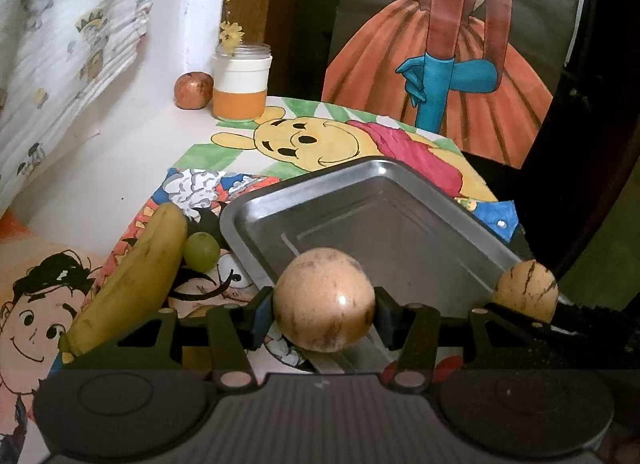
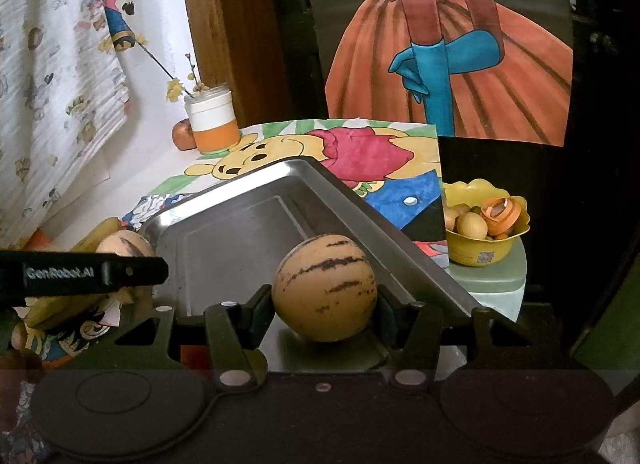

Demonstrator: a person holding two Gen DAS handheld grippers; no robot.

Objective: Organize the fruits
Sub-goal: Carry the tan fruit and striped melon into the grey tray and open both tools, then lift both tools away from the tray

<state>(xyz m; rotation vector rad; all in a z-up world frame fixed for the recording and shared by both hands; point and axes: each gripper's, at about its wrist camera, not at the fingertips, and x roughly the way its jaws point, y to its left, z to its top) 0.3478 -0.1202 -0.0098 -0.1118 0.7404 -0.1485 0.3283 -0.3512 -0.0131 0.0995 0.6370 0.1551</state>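
Note:
My left gripper (image 1: 323,304) is shut on a pale round fruit (image 1: 324,296) with faint brown streaks, held over the near corner of a steel tray (image 1: 360,171). My right gripper (image 2: 325,304) is shut on a similar fruit with dark stripes (image 2: 325,288), over the tray's (image 2: 360,199) near edge. Each view catches the other fruit: the striped one (image 1: 525,290) at the right in the left wrist view, the pale one (image 2: 124,244) at the left in the right wrist view. The tray holds nothing else. A banana (image 1: 136,280) and a small green fruit (image 1: 201,251) lie left of the tray.
Cartoon drawings cover the table. A jar with a flower sprig (image 1: 242,81) and a reddish fruit (image 1: 193,90) stand at the back by the wall. A yellow bowl (image 2: 480,252) of small fruits sits on a lower surface off the table's right edge.

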